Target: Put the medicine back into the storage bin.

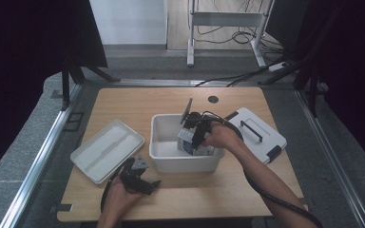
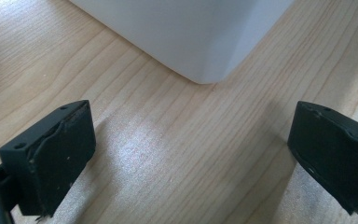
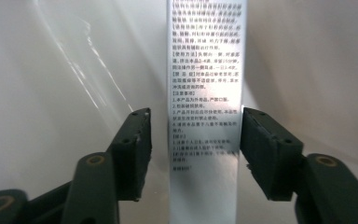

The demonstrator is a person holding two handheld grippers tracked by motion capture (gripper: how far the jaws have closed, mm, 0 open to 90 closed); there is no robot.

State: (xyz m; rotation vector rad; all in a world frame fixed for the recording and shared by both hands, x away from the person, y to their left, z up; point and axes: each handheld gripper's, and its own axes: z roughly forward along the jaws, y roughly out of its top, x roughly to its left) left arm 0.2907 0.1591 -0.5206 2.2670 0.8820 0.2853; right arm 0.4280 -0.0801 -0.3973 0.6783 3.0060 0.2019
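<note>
Inside the white plastic bin (image 1: 164, 142) at the table's centre, the right gripper (image 1: 196, 137) points downward over a small printed carton (image 1: 188, 141). The right gripper view shows the carton's narrow silver face (image 3: 205, 116), covered in small printed text, standing between the two black jaws. A visible gap separates the left pad (image 3: 137, 140) from the carton; the right pad (image 3: 261, 149) lies just beside its edge. The jaws are parted and do not clamp the carton. Only the bin's white inner wall (image 3: 65, 70) appears behind the carton.

Left of the bin, a white lid (image 1: 107, 149) lies flat on the wooden table (image 1: 133, 99). Right of the bin lies a second white lid with a dark handle (image 1: 256, 134). Near the bin's front left corner (image 2: 205, 70), the left gripper (image 1: 140, 180) rests low over the bare tabletop, jaws spread wide with nothing between them.
</note>
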